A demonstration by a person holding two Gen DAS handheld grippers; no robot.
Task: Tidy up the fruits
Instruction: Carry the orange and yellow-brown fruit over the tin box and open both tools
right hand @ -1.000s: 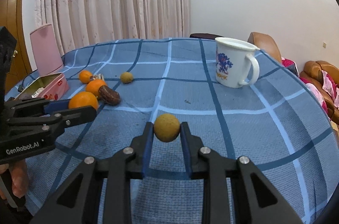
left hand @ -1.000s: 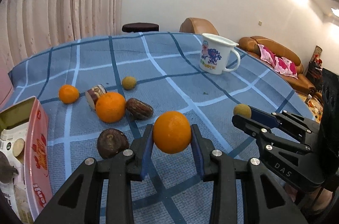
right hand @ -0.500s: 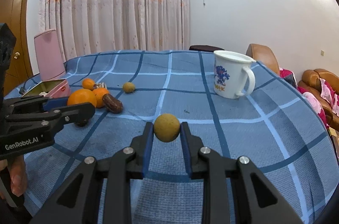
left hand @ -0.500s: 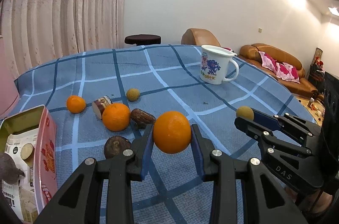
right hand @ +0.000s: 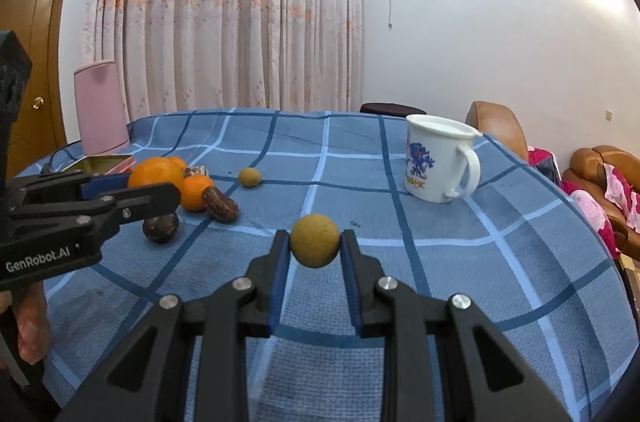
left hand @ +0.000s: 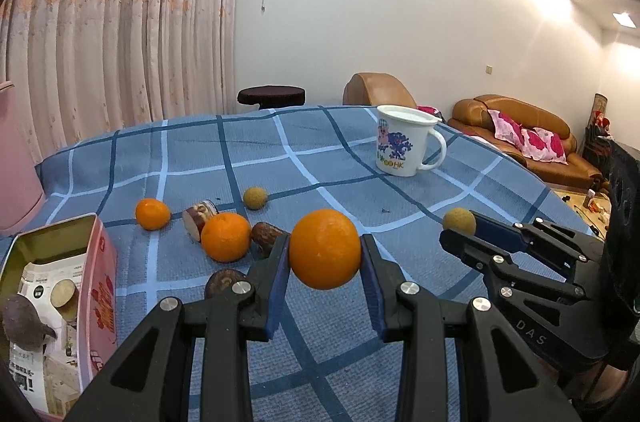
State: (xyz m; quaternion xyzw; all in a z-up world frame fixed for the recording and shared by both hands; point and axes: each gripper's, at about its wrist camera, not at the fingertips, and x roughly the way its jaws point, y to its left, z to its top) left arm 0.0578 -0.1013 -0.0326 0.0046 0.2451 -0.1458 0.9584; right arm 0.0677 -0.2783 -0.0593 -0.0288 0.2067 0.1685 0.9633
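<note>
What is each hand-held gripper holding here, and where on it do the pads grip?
The left hand-held gripper holds an orange, pads on its opposite sides. The right hand-held gripper holds a small tan-green round fruit the same way.

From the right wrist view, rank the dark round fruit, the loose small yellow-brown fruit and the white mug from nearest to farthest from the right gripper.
1. The dark round fruit, left of the right gripper, under the left gripper.
2. The small yellow-brown fruit, loose on the cloth, farther back, slightly left.
3. The white mug, back right, looks about as far; too close to call.
</note>
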